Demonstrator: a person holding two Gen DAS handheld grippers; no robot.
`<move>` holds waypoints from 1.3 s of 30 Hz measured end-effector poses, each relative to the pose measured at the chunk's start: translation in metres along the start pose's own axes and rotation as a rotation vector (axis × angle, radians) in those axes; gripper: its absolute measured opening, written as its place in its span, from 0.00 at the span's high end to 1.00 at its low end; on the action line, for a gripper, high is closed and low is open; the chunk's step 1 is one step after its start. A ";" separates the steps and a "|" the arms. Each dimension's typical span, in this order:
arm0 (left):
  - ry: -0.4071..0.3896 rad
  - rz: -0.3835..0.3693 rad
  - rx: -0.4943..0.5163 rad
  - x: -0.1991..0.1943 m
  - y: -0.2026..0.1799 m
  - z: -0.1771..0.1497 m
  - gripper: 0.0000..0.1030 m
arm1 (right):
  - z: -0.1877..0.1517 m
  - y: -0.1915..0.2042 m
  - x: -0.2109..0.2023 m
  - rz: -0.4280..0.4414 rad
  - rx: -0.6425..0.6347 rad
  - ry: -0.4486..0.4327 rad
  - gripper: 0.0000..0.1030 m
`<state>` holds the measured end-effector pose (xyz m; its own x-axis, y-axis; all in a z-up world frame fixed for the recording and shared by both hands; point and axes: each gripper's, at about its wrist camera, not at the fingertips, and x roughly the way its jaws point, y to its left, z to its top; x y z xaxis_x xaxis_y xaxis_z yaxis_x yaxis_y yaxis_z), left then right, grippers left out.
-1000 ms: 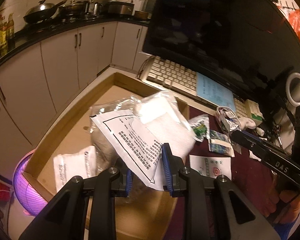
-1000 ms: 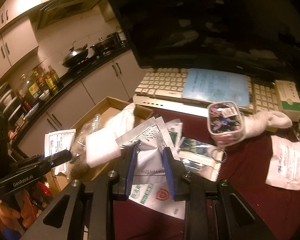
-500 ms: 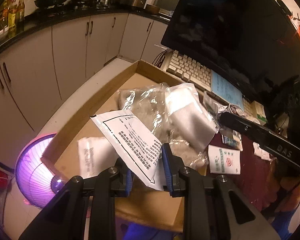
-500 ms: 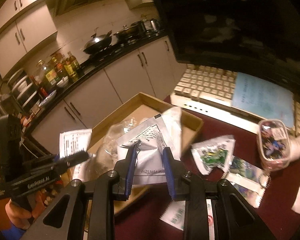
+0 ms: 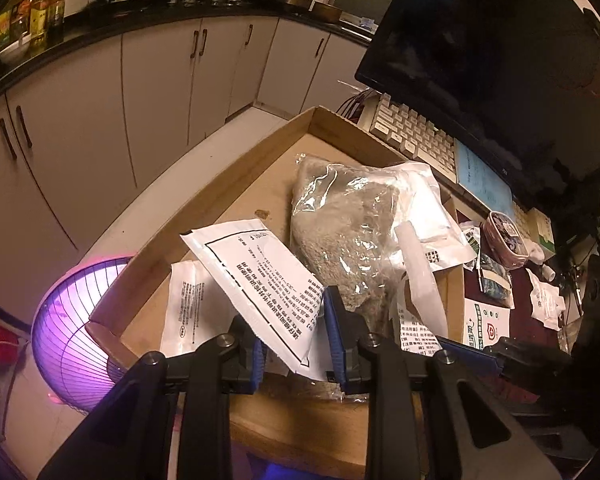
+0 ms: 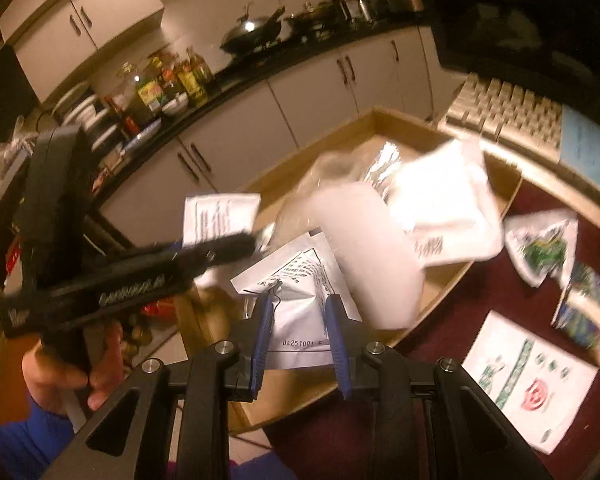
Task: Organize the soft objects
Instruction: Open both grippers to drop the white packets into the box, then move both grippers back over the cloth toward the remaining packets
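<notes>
Fingers of the left gripper [image 5: 294,334] pinch a white printed sachet [image 5: 260,280]; the right gripper [image 6: 296,330] clamps a silver-white pouch [image 6: 300,316]. Both packets hang over the near end of the cardboard box [image 5: 236,200], so release lies straight below. Only the right-wrist view shows a blurred white packet [image 6: 374,252] over the box.

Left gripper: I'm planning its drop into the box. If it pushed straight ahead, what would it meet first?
Probably the clear bag of grey fabric in the cardboard box, ahead of the left gripper and its held white packet; depth is uncertain.
</notes>
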<state>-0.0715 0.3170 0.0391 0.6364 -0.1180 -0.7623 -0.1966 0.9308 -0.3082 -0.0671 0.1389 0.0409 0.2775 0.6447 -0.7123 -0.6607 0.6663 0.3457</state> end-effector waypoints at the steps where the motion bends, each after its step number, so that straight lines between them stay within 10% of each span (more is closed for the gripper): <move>1: 0.000 0.001 -0.003 0.000 0.001 -0.001 0.75 | -0.002 -0.001 0.003 -0.003 0.001 0.008 0.71; 12: -0.032 0.023 0.017 -0.010 -0.004 -0.004 0.31 | -0.002 -0.003 -0.004 0.010 0.033 -0.005 0.69; 14: -0.039 0.025 0.028 -0.014 -0.008 -0.004 0.26 | -0.001 -0.004 -0.011 0.017 0.039 -0.018 0.56; 39: -0.062 0.032 0.066 -0.036 -0.052 -0.003 0.09 | -0.018 -0.059 -0.087 -0.093 0.189 -0.182 0.08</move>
<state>-0.0863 0.2721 0.0806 0.6758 -0.0683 -0.7339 -0.1692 0.9547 -0.2447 -0.0652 0.0365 0.0716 0.4629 0.6227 -0.6309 -0.4893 0.7729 0.4040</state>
